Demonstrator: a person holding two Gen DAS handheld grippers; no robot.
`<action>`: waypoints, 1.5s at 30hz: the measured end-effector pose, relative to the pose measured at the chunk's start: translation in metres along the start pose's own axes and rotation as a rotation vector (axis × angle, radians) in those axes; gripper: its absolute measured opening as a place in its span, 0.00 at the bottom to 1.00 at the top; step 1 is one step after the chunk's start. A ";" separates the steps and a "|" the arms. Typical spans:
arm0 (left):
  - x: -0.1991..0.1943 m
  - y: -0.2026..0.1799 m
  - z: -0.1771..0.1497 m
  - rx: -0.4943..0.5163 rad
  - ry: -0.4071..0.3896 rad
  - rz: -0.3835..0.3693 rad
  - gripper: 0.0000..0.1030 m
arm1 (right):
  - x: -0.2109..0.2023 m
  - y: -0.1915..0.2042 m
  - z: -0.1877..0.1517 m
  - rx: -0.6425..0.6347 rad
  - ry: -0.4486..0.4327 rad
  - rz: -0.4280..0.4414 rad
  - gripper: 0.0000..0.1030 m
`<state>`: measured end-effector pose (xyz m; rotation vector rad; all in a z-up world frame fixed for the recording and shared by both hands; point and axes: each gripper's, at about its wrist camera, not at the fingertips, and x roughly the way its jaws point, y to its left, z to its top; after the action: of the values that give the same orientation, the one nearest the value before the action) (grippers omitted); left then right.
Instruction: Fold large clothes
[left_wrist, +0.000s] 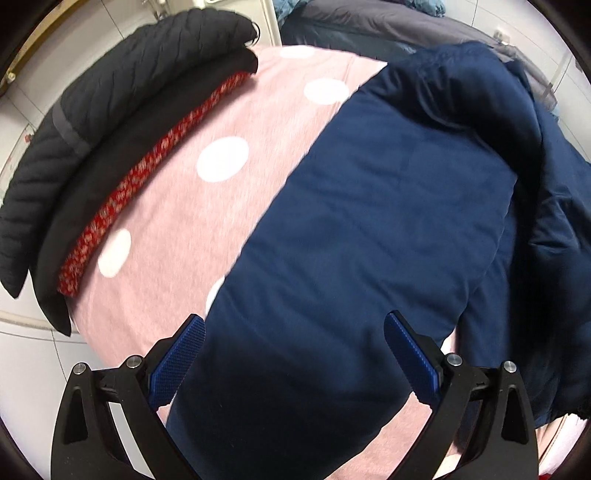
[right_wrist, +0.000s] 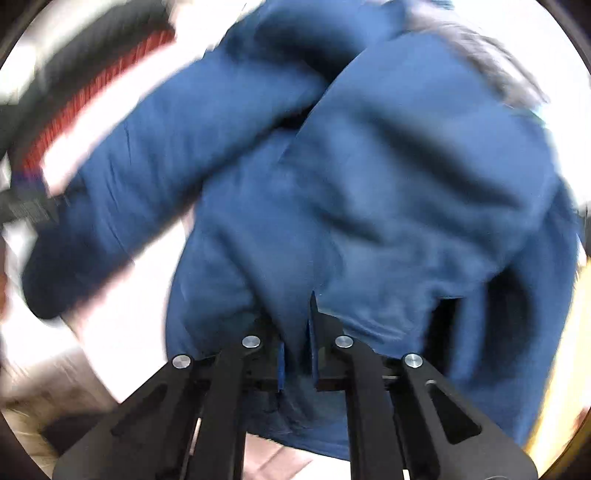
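Note:
A large navy blue jacket (left_wrist: 369, 221) lies on a pink bed sheet with white dots (left_wrist: 207, 206). My left gripper (left_wrist: 295, 332) is open, its blue pads (left_wrist: 181, 362) spread wide just above the jacket's near edge, holding nothing. In the blurred right wrist view my right gripper (right_wrist: 297, 328) is shut on a fold of the same navy jacket (right_wrist: 351, 184) and holds it lifted, with a sleeve (right_wrist: 147, 166) stretching off to the left.
A stack of folded dark clothes (left_wrist: 110, 92) with a red patterned layer (left_wrist: 140, 170) sits at the sheet's left edge. A grey garment (left_wrist: 369, 26) lies behind the jacket. White tiled floor (left_wrist: 33, 369) shows beyond the bed's left edge.

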<state>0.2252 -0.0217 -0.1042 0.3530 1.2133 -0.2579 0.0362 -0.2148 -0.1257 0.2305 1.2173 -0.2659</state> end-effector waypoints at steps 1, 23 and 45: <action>0.001 0.002 0.002 0.001 -0.004 0.000 0.93 | -0.022 -0.018 0.003 0.032 -0.054 -0.011 0.08; -0.011 -0.003 0.007 -0.058 -0.001 0.024 0.93 | -0.214 -0.547 -0.048 0.929 -0.246 -0.581 0.94; 0.037 -0.187 -0.037 0.395 0.173 -0.360 0.93 | 0.006 -0.261 -0.122 0.200 0.191 -0.330 0.94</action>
<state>0.1348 -0.1790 -0.1741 0.5044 1.3934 -0.7985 -0.1549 -0.4237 -0.1804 0.2312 1.4186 -0.6665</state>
